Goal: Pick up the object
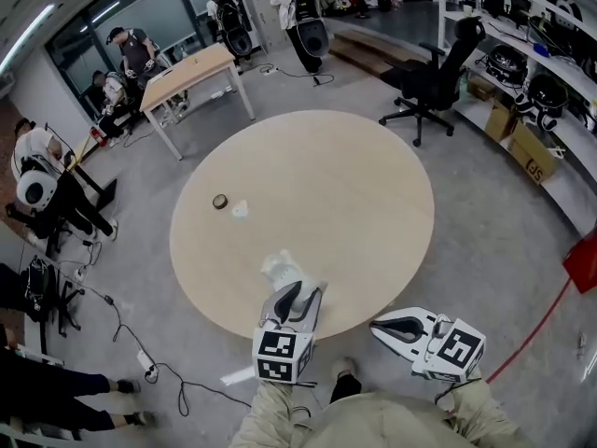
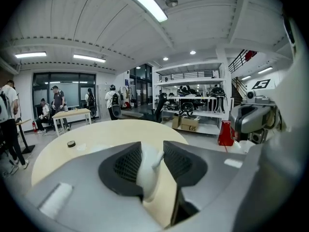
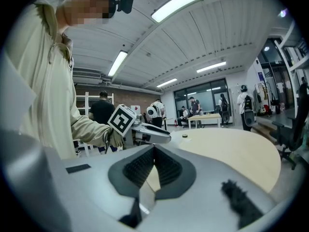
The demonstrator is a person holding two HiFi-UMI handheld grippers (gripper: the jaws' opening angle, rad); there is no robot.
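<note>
The object (image 2: 148, 170), a small white thing with a folded, crumpled look, sits pinched between the fingers of the left gripper (image 1: 303, 290), which are closed on its middle while a loose flap sticks out past the tips. It hangs over the near edge of the round bench (image 1: 354, 194) and appears to be off the surface. It looks light and soft, something that would squash rather than break, so a modest squeeze should do; the material cannot be made out. The bunched middle is the best place to hold it, since a thin flap could slide out of the pads. The right gripper (image 1: 378, 324) is off the near edge beside the left one, its fingers closed together on nothing. Toward the far left edge of the bench lie a small dark ring (image 1: 220, 201) and, just beside it, a small pale scrap (image 1: 241, 210). No label shows on the object. The only legible writing is on a cardboard box (image 1: 534, 161) under the shelves, which seems to read "SF".
</note>
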